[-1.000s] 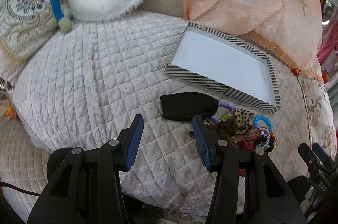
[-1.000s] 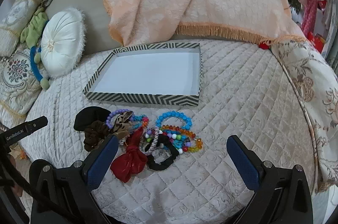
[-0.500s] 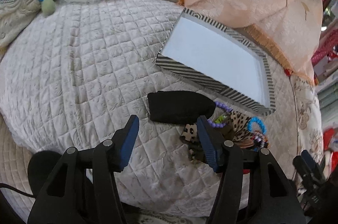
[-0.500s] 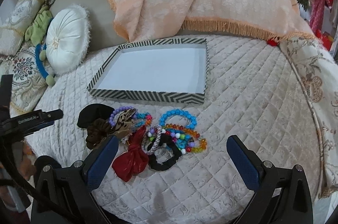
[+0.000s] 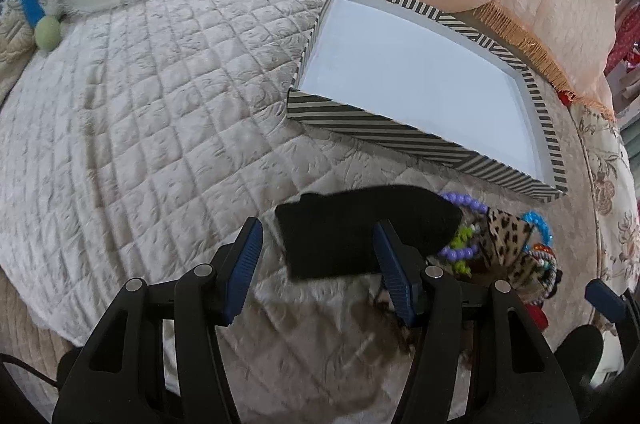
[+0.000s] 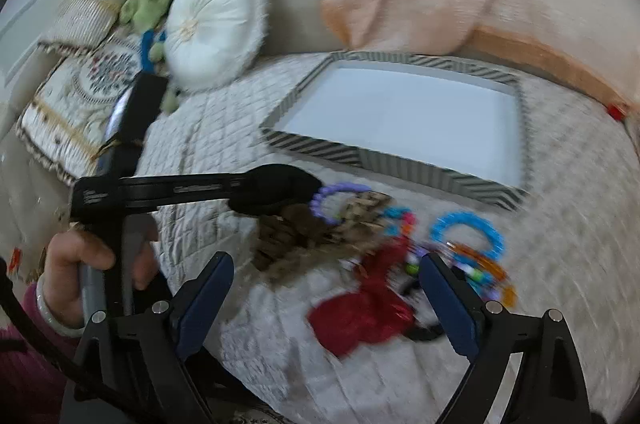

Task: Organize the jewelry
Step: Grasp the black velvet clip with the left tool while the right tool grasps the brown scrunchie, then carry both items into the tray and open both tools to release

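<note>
On the quilted bed (image 5: 140, 112), the left gripper (image 5: 316, 264) hangs with its fingers (image 5: 244, 256) spread wide and holding nothing, the black fabric piece (image 5: 352, 228) lying just beyond them. To its right the jewelry pile (image 6: 400, 236) of bead bracelets and scrunchies lies near the bed's front edge, with the empty striped box (image 5: 400, 136) just behind it. The right gripper (image 6: 324, 288) hovers over the red bow (image 6: 360, 312), its fingers wide but closing, nothing pressed between them.
</note>
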Demonstrator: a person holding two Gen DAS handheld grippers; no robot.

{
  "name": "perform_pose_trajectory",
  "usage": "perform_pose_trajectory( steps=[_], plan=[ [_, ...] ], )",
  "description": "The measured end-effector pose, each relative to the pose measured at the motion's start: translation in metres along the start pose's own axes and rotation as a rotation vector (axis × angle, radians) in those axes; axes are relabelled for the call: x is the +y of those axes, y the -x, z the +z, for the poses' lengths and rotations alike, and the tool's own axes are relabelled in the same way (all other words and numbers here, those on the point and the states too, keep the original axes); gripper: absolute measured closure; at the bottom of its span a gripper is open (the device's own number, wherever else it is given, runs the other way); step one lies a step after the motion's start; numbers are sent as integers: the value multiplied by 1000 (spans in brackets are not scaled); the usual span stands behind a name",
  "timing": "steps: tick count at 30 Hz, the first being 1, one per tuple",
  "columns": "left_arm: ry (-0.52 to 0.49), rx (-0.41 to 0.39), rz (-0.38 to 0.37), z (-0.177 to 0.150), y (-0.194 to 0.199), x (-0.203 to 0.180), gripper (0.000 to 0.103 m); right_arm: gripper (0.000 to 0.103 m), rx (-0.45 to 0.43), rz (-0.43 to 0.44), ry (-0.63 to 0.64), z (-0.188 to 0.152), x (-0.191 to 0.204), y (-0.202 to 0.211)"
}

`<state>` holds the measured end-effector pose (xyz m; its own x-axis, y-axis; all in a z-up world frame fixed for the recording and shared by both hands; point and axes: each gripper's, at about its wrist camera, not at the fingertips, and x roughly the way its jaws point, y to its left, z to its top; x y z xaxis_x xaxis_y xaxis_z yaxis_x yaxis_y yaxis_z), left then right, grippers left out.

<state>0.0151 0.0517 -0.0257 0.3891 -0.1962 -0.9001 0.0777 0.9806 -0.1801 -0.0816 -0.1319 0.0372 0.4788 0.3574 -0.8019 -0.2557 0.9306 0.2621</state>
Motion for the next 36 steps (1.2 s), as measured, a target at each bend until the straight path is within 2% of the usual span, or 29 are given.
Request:
perform_pose_trajectory(
  steps=[3, 4, 5, 6, 8, 9, 10, 13, 15, 24, 32, 36],
  plan=[
    [18, 20, -44, 3, -14, 4, 46, 10, 8, 24, 48, 10, 9, -20],
    [26, 23, -58, 4, -16, 6, 49, 10, 19, 30, 67, 12, 12, -30],
    [35, 22, -81, 5, -18, 10, 64, 10, 28, 32, 83, 14, 13, -39],
    [34, 25, -83, 6, -19, 11, 72, 13, 37, 31, 94, 15, 14, -46],
    [30, 17, -73, 7, -19, 14, 85, 34, 78, 39, 113, 16, 13, -66],
    [28, 13, -75, 7, -19, 14, 88, 52, 105, 55, 107, 14, 11, -76],
    [26, 10, -75, 6, -18, 15, 90, 63, 120, 56, 87, 12, 7, -83],
    [27, -6, -87, 4, -10, 15, 92, 78, 107, 83, 20, 7, -7, -82],
    [31, -22, -101, 2, -1, 17, 93, 83, 84, 116, -17, 6, -12, -71],
    [55, -113, -147, 11, 55, 16, 94, 84, -47, 146, -35, 24, -14, -7],
    [43, -173, -147, 26, 86, 4, 94, 84, -136, 197, -138, 50, -45, 34],
    [42, -188, -147, 39, 93, -3, 94, 84, -163, 184, -183, 61, -61, 42]
  ],
)
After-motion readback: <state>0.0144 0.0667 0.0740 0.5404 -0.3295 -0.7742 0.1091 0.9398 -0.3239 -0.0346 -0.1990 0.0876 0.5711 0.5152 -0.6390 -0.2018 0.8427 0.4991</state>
